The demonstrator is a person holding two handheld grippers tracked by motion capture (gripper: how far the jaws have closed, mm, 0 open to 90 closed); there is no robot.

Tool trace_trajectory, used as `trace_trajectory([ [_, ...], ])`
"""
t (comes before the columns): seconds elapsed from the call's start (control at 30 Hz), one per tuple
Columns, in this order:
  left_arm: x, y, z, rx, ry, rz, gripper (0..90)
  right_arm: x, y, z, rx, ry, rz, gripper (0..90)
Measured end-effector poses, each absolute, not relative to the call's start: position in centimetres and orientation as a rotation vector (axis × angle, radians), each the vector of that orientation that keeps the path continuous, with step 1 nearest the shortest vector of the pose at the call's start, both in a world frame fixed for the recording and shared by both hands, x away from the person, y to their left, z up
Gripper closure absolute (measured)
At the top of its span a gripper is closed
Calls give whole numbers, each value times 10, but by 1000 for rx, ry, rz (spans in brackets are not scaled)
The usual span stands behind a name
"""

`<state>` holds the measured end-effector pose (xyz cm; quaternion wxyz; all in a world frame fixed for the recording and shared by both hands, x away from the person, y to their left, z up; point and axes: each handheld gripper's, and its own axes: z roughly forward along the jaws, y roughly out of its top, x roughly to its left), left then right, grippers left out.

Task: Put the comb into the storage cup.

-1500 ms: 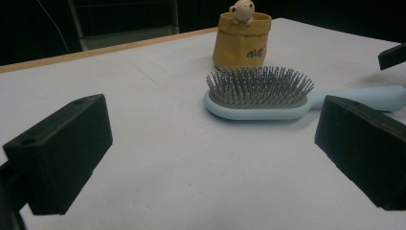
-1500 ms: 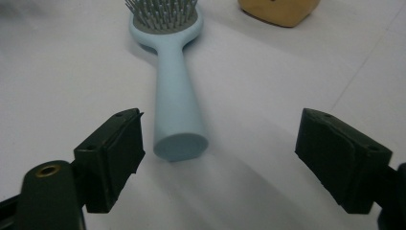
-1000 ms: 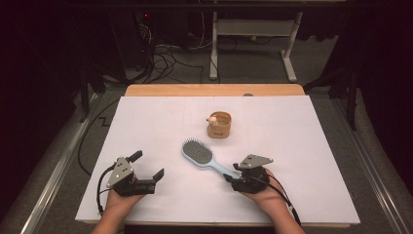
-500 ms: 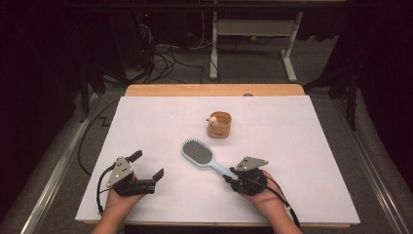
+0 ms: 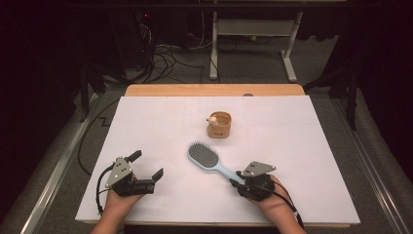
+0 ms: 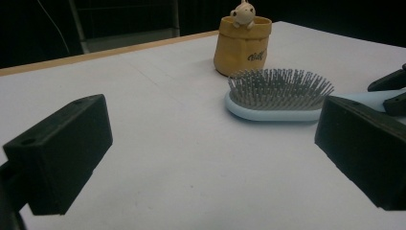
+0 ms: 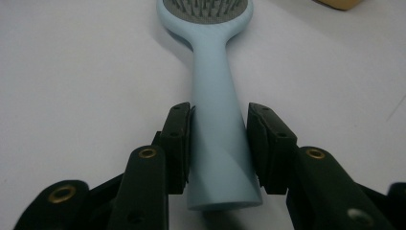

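Pale blue hairbrush flat near the worktop's front edge, handle clamped in the right gripper but not yet lifted, left gripper wide and idle toward the front left corner, yellow cup mid-worktop.

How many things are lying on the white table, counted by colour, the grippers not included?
Light blue: 1, the hairbrush
Yellow-brown: 1, the small pot with a little figure on its rim
Total: 2
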<state>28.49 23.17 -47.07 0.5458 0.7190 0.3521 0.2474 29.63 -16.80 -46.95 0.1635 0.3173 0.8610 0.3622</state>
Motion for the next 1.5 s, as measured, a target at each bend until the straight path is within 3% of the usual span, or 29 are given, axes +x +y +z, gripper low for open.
trace_trajectory([
  [0.87, 285, 231, -471, 1711, 833, 579, 0, 262, -211, -469, 943, 2450, 1031, 629],
  [1.1, 286, 231, -472, 1715, 834, 576, 0, 263, -211, -468, 956, 2441, 1103, 450],
  [1.5, 286, 228, -472, 1726, 829, 579, 0, 271, -222, -465, 1032, 2314, 1226, 332],
])
